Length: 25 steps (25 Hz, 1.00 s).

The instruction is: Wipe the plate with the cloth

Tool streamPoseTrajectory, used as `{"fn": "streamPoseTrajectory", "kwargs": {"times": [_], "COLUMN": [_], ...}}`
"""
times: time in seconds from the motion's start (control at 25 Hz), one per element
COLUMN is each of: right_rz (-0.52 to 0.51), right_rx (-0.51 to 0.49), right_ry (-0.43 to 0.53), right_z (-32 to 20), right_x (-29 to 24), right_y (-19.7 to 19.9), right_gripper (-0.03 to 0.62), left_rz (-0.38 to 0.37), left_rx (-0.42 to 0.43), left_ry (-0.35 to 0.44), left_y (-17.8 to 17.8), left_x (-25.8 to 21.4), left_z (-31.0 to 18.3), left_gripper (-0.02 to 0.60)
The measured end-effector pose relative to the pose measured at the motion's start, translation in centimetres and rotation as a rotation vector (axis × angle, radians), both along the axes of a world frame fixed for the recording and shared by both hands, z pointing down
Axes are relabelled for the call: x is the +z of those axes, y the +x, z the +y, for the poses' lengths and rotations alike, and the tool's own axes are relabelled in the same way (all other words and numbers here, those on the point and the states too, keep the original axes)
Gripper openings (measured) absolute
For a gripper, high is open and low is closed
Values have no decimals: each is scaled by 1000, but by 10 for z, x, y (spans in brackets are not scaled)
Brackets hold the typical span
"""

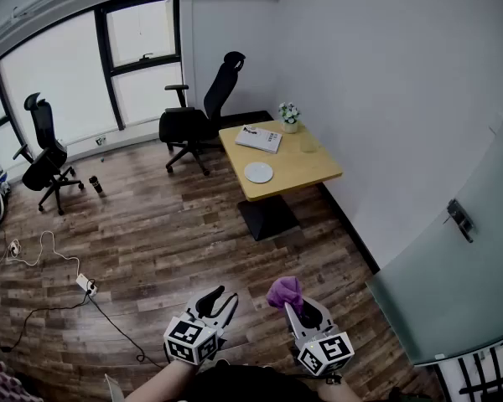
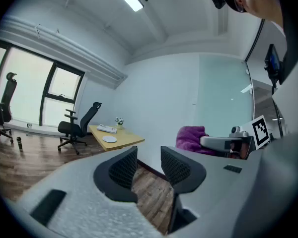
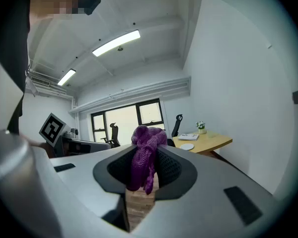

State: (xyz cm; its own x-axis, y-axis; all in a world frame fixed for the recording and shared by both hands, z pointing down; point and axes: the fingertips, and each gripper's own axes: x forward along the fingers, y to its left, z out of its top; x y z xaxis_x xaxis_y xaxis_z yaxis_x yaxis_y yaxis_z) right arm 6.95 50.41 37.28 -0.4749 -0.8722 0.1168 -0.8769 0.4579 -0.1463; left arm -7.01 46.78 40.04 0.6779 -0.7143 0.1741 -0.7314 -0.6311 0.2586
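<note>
One purple cloth, clenched lengthwise in right tongs, bunches beyond their tips; left tongs gape.

A square wooden table stands against the white wall, with an open book near its far edge and a small pot of flowers at its far corner by the wall. A black office chair stands just off the table's far left corner, and a second black chair stands well apart by the windows. On the wood floor a dark bottle stands near that second chair, and a white power strip lies among loose cables.
</note>
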Motion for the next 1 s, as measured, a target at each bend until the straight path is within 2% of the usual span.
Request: {"fn": "streamPoseTrajectory", "kwargs": {"times": [0.24,0.48,0.64,1.0], "right_rz": [13,-60,-58,-61], "right_rx": [-9,-26,-30,-43], "right_ry": [4,3,7,20], "right_z": [-4,-2,-1,2], "right_x": [0,-2,-3,-3], "right_y": [3,10,16,47], "right_gripper": [91,89,91,91], "left_rz": [-6,-2,-6,-28], "left_rx": [-1,-2,-2,3], "left_ry": [2,12,12,33], "left_y": [5,11,17,52], "left_x": [0,-4,-4,-7], "left_z": [-4,-4,-3,-3], "left_gripper": [150,150,150,150]}}
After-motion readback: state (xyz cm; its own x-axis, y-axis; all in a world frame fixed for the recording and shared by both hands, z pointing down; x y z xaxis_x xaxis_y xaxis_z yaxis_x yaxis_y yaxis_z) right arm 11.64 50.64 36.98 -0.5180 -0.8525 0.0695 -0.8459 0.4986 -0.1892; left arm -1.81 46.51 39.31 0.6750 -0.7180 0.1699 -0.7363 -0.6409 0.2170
